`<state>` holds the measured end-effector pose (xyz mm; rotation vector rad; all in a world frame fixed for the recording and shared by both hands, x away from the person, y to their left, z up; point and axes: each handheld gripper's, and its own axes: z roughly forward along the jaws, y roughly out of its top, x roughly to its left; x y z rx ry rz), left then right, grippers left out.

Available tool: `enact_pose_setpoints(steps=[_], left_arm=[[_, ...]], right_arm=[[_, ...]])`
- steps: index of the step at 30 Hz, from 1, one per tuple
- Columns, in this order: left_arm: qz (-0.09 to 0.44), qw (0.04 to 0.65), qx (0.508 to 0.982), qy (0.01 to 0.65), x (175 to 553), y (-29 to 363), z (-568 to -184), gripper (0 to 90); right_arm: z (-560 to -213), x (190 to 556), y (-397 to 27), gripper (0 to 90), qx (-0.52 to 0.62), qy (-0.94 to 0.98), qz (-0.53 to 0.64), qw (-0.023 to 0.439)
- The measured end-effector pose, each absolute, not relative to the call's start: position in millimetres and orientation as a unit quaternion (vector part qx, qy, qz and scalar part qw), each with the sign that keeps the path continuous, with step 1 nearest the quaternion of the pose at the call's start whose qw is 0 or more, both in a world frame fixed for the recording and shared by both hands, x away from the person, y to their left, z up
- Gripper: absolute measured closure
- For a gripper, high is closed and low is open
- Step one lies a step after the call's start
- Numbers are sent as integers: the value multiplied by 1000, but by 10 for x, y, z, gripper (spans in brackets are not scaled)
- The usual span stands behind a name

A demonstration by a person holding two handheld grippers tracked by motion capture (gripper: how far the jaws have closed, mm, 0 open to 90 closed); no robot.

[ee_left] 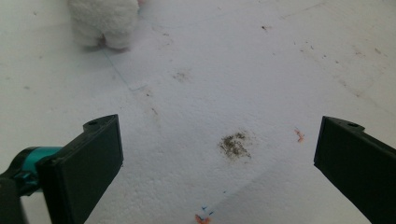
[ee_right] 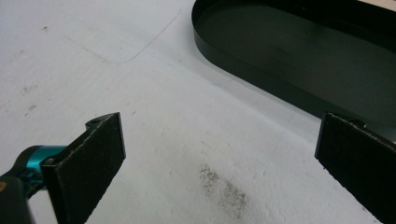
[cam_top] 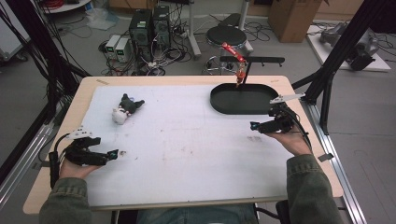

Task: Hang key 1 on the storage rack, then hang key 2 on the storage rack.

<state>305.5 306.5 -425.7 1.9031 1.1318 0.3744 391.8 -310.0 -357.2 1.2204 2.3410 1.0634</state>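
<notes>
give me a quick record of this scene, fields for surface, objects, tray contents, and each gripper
surface: white sheet on a wooden table
toy: small plush toy, dark and white, lying far left on the sheet
tray: black oval tray, far right, nothing in it
left gripper: open, holding nothing, near left of the sheet
right gripper: open, holding nothing, just on the person's side of the tray

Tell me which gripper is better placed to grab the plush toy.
Left. The left gripper, open, sits on the plush toy's side, and the toy shows ahead in its view; the right gripper is by the tray.
</notes>
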Motion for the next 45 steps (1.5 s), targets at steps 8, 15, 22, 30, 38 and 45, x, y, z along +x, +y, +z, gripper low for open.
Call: enact_pose_setpoints(steps=[8,15,22,30,38,45], left_arm=[[149,432,764,456,3059,3061,-4259,17],[153,432,764,455,3041,3057,-4246,17],[156,428,763,459,3051,3069,-4236,17],[166,419,768,454,3127,3103,-4127,17],[170,405,776,452,3295,3102,-4001,17],[157,392,783,456,3495,3093,-3990,17]], right_arm=[[-3817,3696,-3138,6,427,814,365,145],[-4025,3514,-3158,6,434,813,361,144],[-4105,3433,-3200,6,443,804,369,144],[-4093,3404,-3248,6,447,798,377,147],[-4115,3385,-3251,6,446,800,373,148],[-4134,3361,-3288,6,453,796,370,152]])
